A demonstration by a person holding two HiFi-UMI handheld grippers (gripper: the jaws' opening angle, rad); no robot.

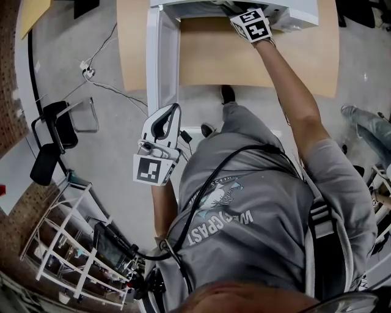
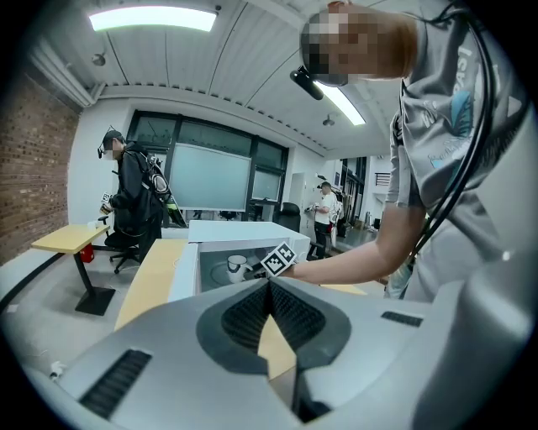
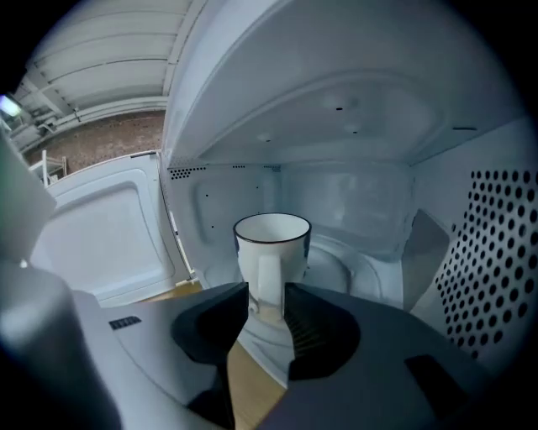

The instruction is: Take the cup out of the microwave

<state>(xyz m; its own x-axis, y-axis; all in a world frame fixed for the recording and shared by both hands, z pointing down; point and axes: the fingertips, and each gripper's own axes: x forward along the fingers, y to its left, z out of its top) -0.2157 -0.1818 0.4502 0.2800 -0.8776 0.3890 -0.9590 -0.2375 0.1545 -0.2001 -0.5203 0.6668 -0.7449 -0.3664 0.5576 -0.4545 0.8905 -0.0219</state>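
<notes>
A white cup (image 3: pixel 271 243) with a dark rim stands on the turntable inside the white microwave (image 3: pixel 353 109), its handle facing me. My right gripper (image 3: pixel 267 290) is inside the cavity, jaws open, with the handle between the fingertips and a thin gap on each side. In the head view the right gripper (image 1: pixel 247 18) reaches into the microwave (image 1: pixel 287 15) at the top edge. My left gripper (image 1: pixel 170 116) hangs low beside the person's body, away from the microwave. In the left gripper view its jaws (image 2: pixel 269 290) are shut and empty, and the cup (image 2: pixel 237 267) shows far off inside the microwave.
The microwave door (image 1: pixel 162 55) stands swung open on the left, over the wooden table (image 1: pixel 256 61). A black chair (image 1: pixel 55 134) and a white wire rack (image 1: pixel 67 244) stand on the floor at left. Two other people (image 2: pixel 134 201) are in the room behind.
</notes>
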